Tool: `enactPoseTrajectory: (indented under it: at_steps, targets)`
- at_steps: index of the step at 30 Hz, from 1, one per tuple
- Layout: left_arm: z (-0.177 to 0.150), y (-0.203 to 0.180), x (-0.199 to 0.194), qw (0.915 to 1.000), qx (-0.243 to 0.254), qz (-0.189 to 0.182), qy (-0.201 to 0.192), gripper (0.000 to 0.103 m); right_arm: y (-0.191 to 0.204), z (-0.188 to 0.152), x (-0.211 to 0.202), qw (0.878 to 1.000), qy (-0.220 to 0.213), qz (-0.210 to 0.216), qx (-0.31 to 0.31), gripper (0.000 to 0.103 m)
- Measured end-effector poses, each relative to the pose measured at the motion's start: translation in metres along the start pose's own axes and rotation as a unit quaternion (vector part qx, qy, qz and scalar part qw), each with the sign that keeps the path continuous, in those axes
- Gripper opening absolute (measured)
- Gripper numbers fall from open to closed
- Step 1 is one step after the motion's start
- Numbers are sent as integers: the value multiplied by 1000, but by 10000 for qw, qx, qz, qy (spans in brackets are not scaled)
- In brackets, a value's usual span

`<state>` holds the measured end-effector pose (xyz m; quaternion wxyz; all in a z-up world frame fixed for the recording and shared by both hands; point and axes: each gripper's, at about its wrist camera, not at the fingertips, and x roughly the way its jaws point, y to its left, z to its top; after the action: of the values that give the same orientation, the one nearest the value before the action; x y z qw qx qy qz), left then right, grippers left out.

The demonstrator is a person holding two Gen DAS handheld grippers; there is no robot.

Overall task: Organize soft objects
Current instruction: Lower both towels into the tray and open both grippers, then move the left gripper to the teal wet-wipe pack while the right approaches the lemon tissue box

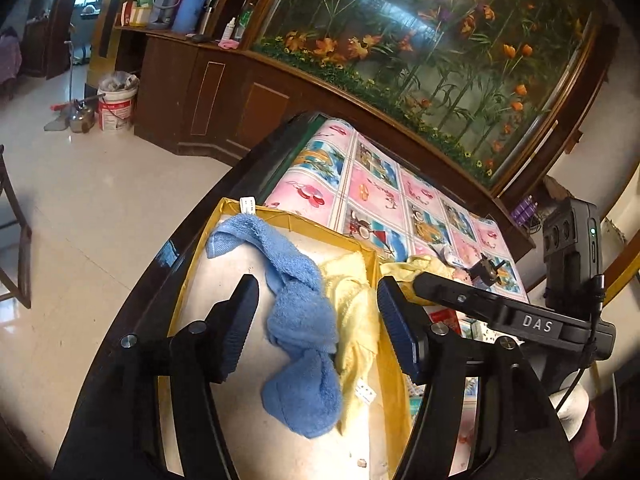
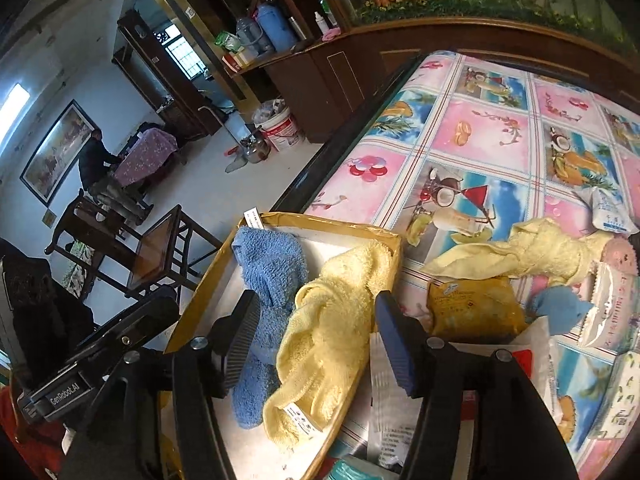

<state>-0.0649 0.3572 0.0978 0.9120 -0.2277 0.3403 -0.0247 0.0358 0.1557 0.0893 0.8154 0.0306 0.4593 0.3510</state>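
Blue terry towel (image 1: 298, 320), twisted and bunched, lies inside shallow yellow-rimmed cardboard tray (image 1: 280, 216), centre of left wrist frame; same towel lower centre-left in right wrist frame (image 2: 268, 276). Pale yellow terry towel (image 2: 324, 332) sits beside it, touching, draped over the tray's right wall, white tag at its lower end. Second pale yellow cloth (image 2: 536, 252) lies outside the tray on the table, right of right wrist frame, near small blue cloth piece (image 2: 560, 312).

Left gripper (image 1: 316, 320) hovers above the tray, fingers spread wide, nothing between them, the blue towel below the gap. Right gripper (image 2: 316, 340) also has fingers apart, empty, over the yellow towel and the tray's right edge.

Table with pink-and-blue fruit-print oilcloth (image 2: 500, 128) carries the tray at its near-left end. Mustard-yellow packet (image 2: 472, 308) and white snack packets (image 2: 608, 208) are on the oilcloth, right side. Dark wooden cabinet with flower-painted glass panel (image 1: 440, 48) fills upper frame; white plastic bucket (image 1: 116, 108) on floor, upper left.
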Motion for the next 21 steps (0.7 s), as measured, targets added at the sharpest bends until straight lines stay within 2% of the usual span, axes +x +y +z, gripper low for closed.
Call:
enactPoseTrajectory:
  at_steps: [4, 11, 16, 21]
  targets:
    - [-16, -13, -20, 9999, 39, -51, -107, 62, -9, -28, -21, 9991, 58, -341, -232, 60]
    - [-48, -37, -40, 9997, 211, -94, -119, 62, 1, -82, -25, 9935, 337, -700, -830, 59]
    - [-61, -48, -45, 9996, 260, -102, -90, 62, 22, -100, -12, 9827, 355, -1118, -1435, 59]
    - [-68, -55, -46, 9995, 302, -105, -25, 62, 19, -111, 2, 9775, 519, -1295, -1583, 50]
